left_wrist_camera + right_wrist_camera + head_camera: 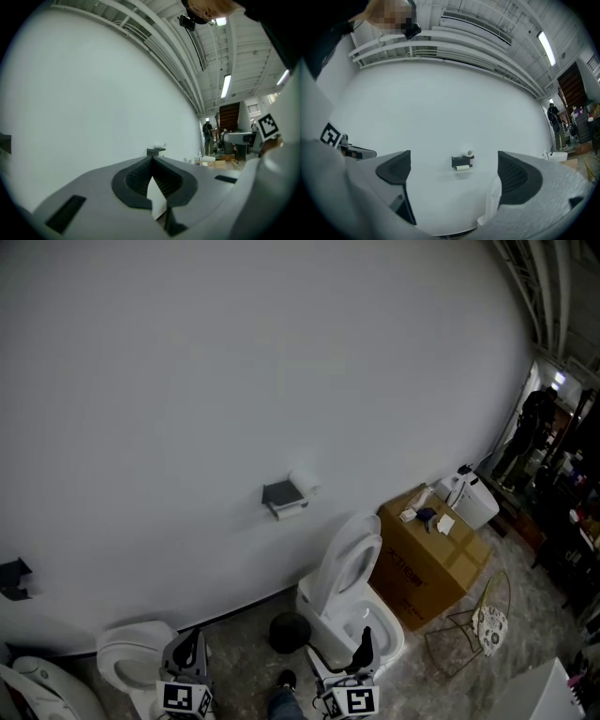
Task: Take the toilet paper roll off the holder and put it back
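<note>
item: roll — hangs under the holder, a dark bracket on the white wall, up and left of the toilet. a spare roll sits on top of the holder at its right end. neither is touched; task judged not yet begun.

item: left gripper — jaws pressed together at the tips, nothing between them. held low, well apart from the wall.

item: right gripper — jaws spread wide, empty. holder and roll are framed between them but far off.

risks, judged:
- the two rolls sit close together; a wide-open approach could knock the spare roll down, or take it instead of the hung one.
- which end of the holder is free cannot be told from here; a pull the wrong way could jam the roll or tear paper.
- the toilet stands between person and wall, so a reach over it could bump the raised lid.
- the left gripper, closed as it is, cannot steady anything until it opens.

views:
- the head view alone shows the floor: toilet, a second toilet at left, a box at right, both grippers at the bottom edge.
- the right gripper view shows the hung roll squarely. the left gripper view shows the holder side-on with only the spare roll plain.
</note>
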`<move>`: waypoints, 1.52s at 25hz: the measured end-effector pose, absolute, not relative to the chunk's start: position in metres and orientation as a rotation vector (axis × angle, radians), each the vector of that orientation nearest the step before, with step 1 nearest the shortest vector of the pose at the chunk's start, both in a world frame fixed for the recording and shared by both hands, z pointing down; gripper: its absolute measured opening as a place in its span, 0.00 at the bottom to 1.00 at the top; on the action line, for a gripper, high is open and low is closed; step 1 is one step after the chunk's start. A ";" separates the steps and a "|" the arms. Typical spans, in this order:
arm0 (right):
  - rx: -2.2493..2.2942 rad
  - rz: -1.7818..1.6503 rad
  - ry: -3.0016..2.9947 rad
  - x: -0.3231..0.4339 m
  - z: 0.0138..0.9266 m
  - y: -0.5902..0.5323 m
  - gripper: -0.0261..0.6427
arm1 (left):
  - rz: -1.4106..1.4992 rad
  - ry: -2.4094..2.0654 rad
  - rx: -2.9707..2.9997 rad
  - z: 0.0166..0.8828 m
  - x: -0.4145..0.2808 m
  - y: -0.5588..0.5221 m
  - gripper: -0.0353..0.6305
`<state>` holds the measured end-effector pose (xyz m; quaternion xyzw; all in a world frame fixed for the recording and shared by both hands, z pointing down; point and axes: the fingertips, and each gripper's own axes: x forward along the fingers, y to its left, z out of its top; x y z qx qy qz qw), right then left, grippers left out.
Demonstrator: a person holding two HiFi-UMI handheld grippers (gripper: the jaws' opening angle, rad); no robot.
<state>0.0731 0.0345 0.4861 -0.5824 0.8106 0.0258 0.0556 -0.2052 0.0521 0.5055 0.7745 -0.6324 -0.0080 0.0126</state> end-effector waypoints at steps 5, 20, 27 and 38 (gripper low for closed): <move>-1.747 0.053 2.479 0.090 0.486 -0.024 0.87 | -0.021 -1.978 2.399 0.501 -0.188 0.005 0.06; -1.661 0.034 2.534 0.148 0.475 -0.165 0.87 | -0.037 -2.052 2.356 0.480 -0.117 -0.125 0.06; -1.620 0.023 2.563 0.174 0.478 -0.210 0.87 | -0.035 -2.075 2.336 0.479 -0.082 -0.166 0.06; -1.581 -0.005 2.576 0.185 0.485 -0.249 0.87 | 0.001 -2.099 2.302 0.485 -0.068 -0.197 0.06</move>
